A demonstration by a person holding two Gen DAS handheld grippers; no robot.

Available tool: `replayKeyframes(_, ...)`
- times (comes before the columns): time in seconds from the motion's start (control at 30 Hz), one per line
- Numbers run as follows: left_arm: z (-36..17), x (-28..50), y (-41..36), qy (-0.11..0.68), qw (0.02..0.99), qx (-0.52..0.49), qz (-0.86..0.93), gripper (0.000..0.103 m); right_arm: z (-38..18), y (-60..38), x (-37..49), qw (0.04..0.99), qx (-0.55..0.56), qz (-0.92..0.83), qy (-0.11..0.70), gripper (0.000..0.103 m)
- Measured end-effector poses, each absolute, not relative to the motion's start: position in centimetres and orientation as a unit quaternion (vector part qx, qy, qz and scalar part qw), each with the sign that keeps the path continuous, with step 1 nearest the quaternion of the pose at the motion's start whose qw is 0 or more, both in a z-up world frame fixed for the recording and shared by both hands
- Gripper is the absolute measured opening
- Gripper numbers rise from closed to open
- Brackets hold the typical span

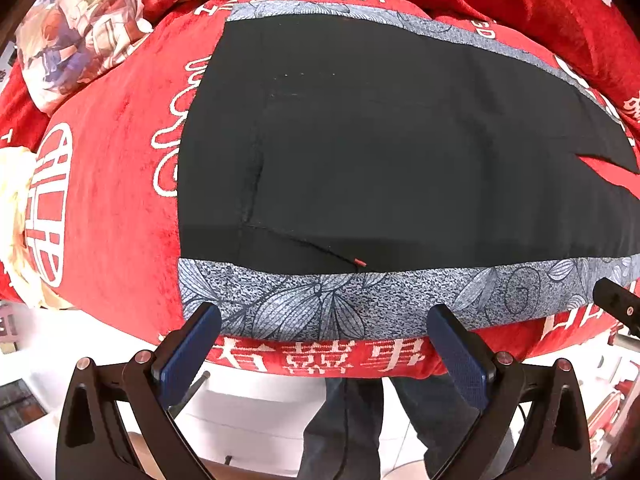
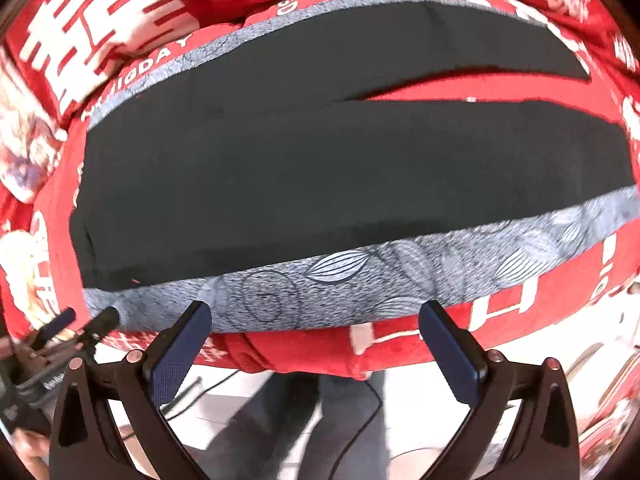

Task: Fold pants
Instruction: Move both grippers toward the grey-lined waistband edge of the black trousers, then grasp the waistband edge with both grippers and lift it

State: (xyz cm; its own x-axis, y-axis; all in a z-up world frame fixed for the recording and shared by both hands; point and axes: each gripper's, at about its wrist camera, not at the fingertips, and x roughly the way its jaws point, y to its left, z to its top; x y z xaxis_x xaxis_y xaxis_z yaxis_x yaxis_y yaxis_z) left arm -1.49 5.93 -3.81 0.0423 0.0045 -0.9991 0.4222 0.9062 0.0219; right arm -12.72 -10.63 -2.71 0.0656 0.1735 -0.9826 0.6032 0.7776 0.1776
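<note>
**Both tools spread wide at the near edge of the flat pants**

The left tool has its two blue-padded fingers spread wide apart with nothing between them. It hangs at the near edge of the pants, its tips over the grey leaf-patterned side band that runs along that edge. To the left of the pants a printed pillow lies on the red blanket, beyond the waist end. The pants themselves are black, spread flat on the blanket with the waist at the left and the legs running off to the right. A second grey band follows their far edge. Near the waist, close to the near band, a slanted pocket seam ends in a small red tab.

Further right along the pants, the right tool is likewise wide open and grips nothing; its blue pads sit just at the near band. From this view the pants divide towards the right into two legs, with a wedge of red blanket showing between them. The left tool's tip appears at the left edge of this view, touching or just above the same band; which, I cannot tell. Below the blanket's edge, a pale floor shows.
</note>
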Motion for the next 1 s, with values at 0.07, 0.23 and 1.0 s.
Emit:
replayKeyframes(0.07, -3.9, -1.6, 6.2, 0.675, 0.705, 0.157, -0.15, 0.103, -2.8, -10.7, -12.9, 0.668, 0.304, -0.163, 0.66, 0.103)
replayKeyframes(0.23, -4.6, -1.6, 6.6, 0.68, 0.701, 0.157, -0.148, 0.103, -3.2, -10.7, -13.3, 0.676, 0.325, -0.151, 0.644, 0.103)
replayKeyframes(1.0, -6.1, -2.9, 5.2, 0.687, 0.701, 0.162, -0.1, 0.103, -5.1, -12.4, -13.1, 0.685, 0.301, -0.084, 0.658, 0.103)
